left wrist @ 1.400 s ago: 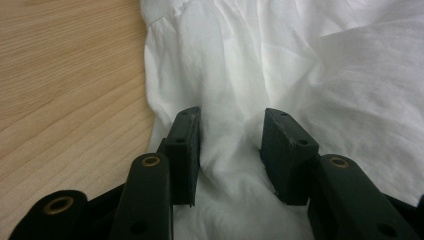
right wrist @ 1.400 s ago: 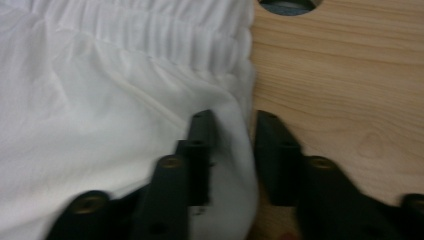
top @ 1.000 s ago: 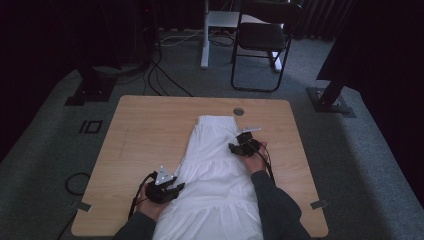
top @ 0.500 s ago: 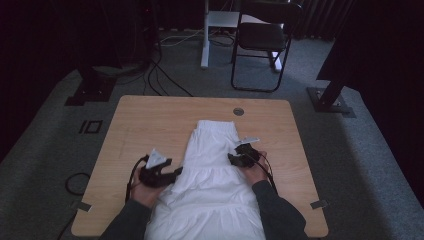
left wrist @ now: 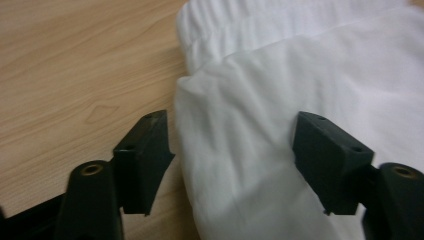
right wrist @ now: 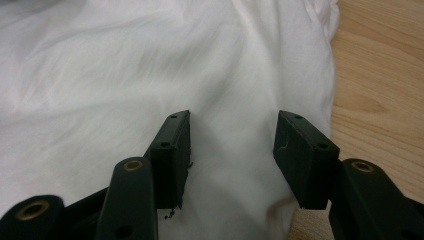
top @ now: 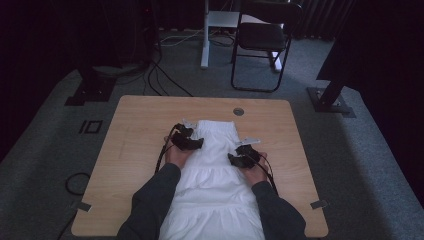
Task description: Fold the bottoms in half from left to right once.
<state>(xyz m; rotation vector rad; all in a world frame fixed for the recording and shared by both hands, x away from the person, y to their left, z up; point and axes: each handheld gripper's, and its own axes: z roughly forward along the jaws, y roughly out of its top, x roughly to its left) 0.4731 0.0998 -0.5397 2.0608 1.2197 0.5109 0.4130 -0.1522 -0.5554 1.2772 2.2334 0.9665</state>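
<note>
High view
Garment: a white garment (top: 215, 185) lies flat and lengthwise on the wooden table (top: 135, 150), running from the grommet hole (top: 238, 111) end down to the near edge, where it widens and passes between my forearms. Faint seams cross it in tiers.
My left gripper (top: 192, 142): on the garment's left edge, near its narrow far end.
My right gripper (top: 239, 159): on the garment's right edge, a little nearer to me than the left one.
Beyond the table: a black chair (top: 260, 42) stands on the grey carpet, well apart from the garment.

Left gripper view
Cloth: smooth white fabric with soft creases; a folded top layer ends in a rounded corner, and under it a gathered, ribbed band shows at the far end of the garment.
My fingers: spread wide, holding nothing. One finger (left wrist: 145, 160) is over bare wood just beside the garment's edge, the other (left wrist: 330, 160) is over the cloth, so the edge lies between them.

Right gripper view
Cloth: white, gently rumpled, with long shallow folds; its edge runs down beside the wood on the right.
My fingers: apart about halfway, nothing pinched. Both fingers (right wrist: 172, 155) are above the cloth, just inside the garment's edge; whether they touch it I cannot tell.
</note>
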